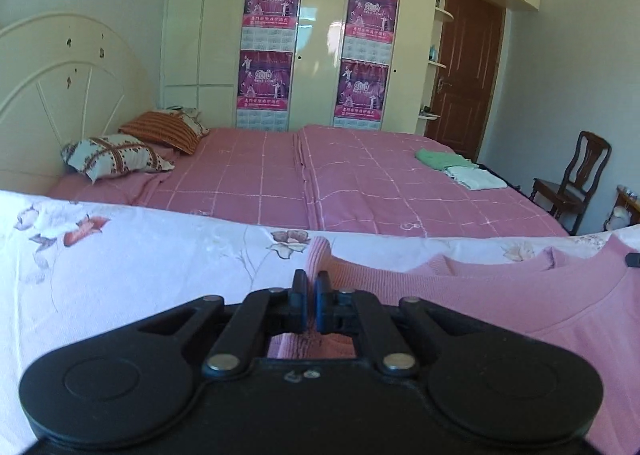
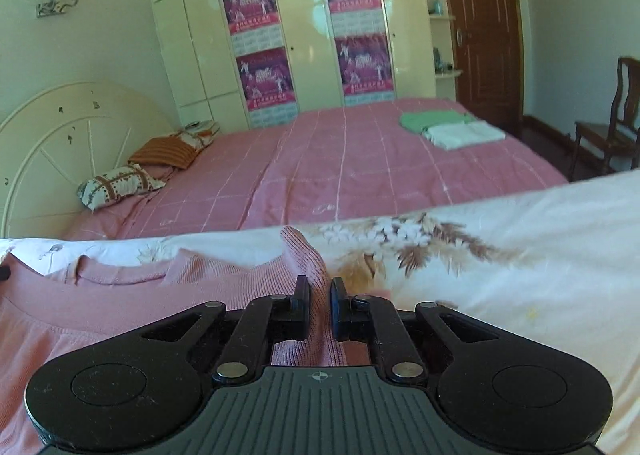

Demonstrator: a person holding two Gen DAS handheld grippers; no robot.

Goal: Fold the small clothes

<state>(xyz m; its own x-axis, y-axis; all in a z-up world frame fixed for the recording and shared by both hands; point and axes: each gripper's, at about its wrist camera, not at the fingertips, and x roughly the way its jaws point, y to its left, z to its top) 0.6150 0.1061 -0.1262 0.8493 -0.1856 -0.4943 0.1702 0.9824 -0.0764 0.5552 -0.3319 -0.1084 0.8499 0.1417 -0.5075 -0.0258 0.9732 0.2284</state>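
A pink knitted sweater point(image 1: 500, 295) lies spread on a white floral-print sheet point(image 1: 120, 255), neckline toward the far edge of the sheet, with its body reaching the near edge in both wrist views. The left gripper point(image 1: 311, 287) is clamped on the fabric at the shoulder on the left side of the garment; its two fingers stand nearly together with a raised ridge of pink knit point(image 1: 320, 251) pinched between them and standing up just beyond the tips. The right gripper point(image 2: 320, 293) is clamped on the opposite shoulder; its fingers stand a little further apart, with a thicker fold of the sweater point(image 2: 308, 255) gripped between the pads and bunched upward past the tips. Both grippers point slightly downward toward the sheet. In the right wrist view the floral print point(image 2: 420, 243) lies just beside the gripped fold, toward the right edge of the sheet. Beyond the far edge of the sheet stands a bed with a pink checked cover point(image 1: 360, 183). Near the right-hand far corner of that bed lie a folded green garment point(image 2: 432, 119) and a folded white garment point(image 2: 460, 135), touching each other. Two pillows point(image 1: 116, 159) rest at the headboard point(image 1: 60, 95) end. A wardrobe with purple posters point(image 1: 272, 11), a brown door point(image 1: 464, 71) and a wooden chair point(image 1: 576, 179) stand behind the bed.
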